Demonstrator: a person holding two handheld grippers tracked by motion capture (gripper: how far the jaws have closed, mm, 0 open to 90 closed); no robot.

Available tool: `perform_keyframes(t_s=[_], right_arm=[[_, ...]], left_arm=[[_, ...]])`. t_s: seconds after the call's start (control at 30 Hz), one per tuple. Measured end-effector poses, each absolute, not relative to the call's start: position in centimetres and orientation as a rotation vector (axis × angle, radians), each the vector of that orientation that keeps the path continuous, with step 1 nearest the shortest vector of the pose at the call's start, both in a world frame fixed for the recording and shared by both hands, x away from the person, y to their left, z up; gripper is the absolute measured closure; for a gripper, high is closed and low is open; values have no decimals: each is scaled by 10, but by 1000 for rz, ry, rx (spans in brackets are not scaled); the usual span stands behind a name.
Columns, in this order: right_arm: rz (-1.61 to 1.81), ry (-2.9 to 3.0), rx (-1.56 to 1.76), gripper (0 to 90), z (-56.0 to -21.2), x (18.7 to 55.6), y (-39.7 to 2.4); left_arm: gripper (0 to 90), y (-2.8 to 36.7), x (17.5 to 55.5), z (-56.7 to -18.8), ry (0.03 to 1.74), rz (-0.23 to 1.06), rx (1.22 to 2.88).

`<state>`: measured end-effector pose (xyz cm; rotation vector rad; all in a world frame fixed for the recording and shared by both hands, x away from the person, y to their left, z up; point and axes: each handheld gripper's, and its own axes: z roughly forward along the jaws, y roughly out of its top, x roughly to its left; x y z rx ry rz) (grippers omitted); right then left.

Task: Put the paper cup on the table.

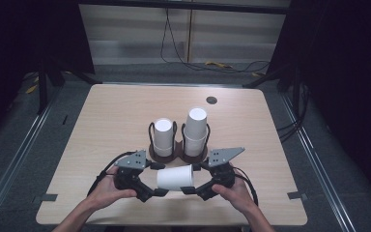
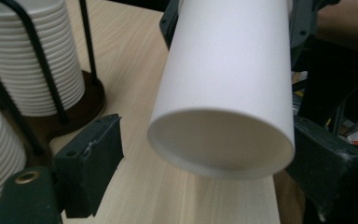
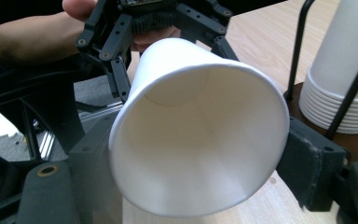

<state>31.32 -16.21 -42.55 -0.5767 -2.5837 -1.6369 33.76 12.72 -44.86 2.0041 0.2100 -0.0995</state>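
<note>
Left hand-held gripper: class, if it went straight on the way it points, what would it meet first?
The left hand-held gripper points at the white paper cup lying between its open jaws, so it would likely meet that cup first; the right hand-held gripper is beyond.

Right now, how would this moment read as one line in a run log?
paper cup: on its side, between both grippers | left gripper: open, pad clear of cup | right gripper: shut on paper cup | two cup stacks behind
</note>
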Motion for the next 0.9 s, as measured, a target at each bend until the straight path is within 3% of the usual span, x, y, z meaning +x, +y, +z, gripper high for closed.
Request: perform_keyframes(t_s=[0.1, 0.4, 0.9], right_arm=[[-1635, -2592, -600, 227, -425, 314, -163], [-1603, -2622, -677, 229, -424, 316, -169], [-1526, -2690, -801, 231, -420, 320, -193]], left_arm=[[157, 137, 336, -448, 244, -41, 1993], [157, 163, 342, -460, 374, -36, 1998], [157, 171, 346, -466, 465, 37, 2009]])
